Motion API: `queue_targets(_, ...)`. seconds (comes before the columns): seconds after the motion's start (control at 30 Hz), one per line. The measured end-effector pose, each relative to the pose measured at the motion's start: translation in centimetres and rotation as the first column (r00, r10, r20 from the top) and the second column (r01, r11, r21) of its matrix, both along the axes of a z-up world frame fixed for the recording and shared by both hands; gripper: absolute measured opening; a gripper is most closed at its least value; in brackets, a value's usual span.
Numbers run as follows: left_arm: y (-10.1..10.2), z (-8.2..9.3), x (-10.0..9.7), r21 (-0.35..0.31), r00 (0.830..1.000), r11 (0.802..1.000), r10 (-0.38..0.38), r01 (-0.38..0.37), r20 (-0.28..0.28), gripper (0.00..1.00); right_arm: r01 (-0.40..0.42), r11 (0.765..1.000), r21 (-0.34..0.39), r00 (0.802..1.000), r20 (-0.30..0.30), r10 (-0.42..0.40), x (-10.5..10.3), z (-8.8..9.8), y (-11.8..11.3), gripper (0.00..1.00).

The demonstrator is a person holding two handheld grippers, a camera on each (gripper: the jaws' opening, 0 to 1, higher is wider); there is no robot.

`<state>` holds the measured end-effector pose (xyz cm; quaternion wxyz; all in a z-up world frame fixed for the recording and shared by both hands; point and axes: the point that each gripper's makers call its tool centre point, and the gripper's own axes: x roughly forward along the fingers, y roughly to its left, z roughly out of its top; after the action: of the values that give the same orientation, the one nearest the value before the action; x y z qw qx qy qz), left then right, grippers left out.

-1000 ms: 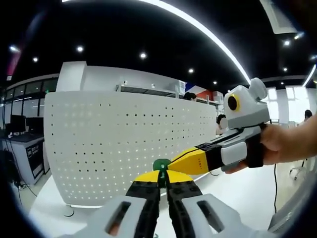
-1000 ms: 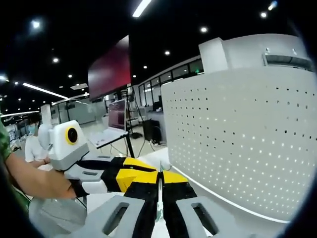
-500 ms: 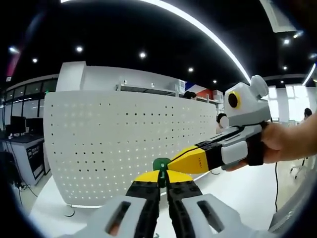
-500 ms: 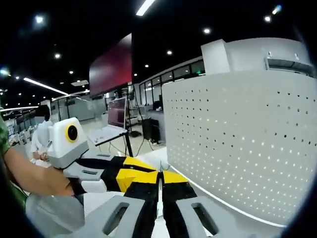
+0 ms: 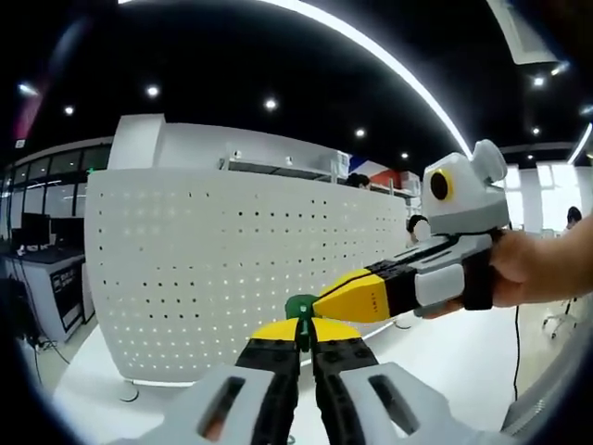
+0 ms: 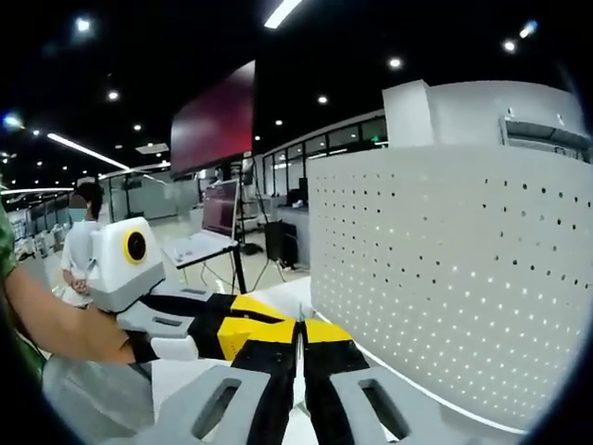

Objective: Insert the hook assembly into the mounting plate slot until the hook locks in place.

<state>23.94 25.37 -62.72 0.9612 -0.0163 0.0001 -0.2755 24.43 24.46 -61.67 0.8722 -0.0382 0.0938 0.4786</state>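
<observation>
A green hook (image 5: 301,308) is pinched in the closed left gripper (image 5: 304,345); the right gripper (image 6: 298,338) is closed, contents unclear. The pegboard (image 5: 232,269) slot could be missed through misalignment.

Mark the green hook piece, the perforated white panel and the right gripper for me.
green hook piece (image 5: 301,307), left gripper view, its rounded top above the jaws.
perforated white panel (image 5: 213,269), left gripper view, middle of its face.
right gripper (image 5: 320,304), left gripper view, its yellow tip.
</observation>
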Motion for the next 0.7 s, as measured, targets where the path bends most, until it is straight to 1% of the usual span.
queue_targets(0.17, 0.46, -0.01, 0.07, -0.023, 1.0, 1.0, 0.014, -0.014, -0.009, 0.04, 0.016, 1.0, 0.007, 1.0, 0.008, -0.016, 0.18, 0.46, -0.37, 0.01)
queue_targets(0.27, 0.55, -0.02, 0.04, -0.028, 1.0, 0.999, 0.017, -0.017, -0.011, 0.04, 0.02, 1.0, 0.009, 1.0, 0.001, -0.02, 0.26, 0.38, -0.58, 0.01)
queue_targets(0.4, 0.58, 0.03, 0.05, -0.034, 1.0, 0.999, 0.018, -0.019, -0.012, 0.04, 0.018, 1.0, 0.026, 0.999, -0.027, -0.017, 0.07, 0.3, -0.48, 0.03)
queue_targets(0.5, 0.6, 0.11, 0.05, -0.037, 1.0, 0.999, 0.019, -0.02, -0.011, 0.04, 0.018, 1.0, 0.019, 0.999, -0.028, -0.018, -0.02, 0.12, -0.47, 0.04)
queue_targets(0.7, 0.71, 0.3, -0.04, -0.046, 1.0, 0.999, 0.021, -0.021, -0.007, 0.04, 0.02, 0.999, 0.027, 0.999, -0.031, -0.019, 0.06, 0.31, -0.56, 0.04)
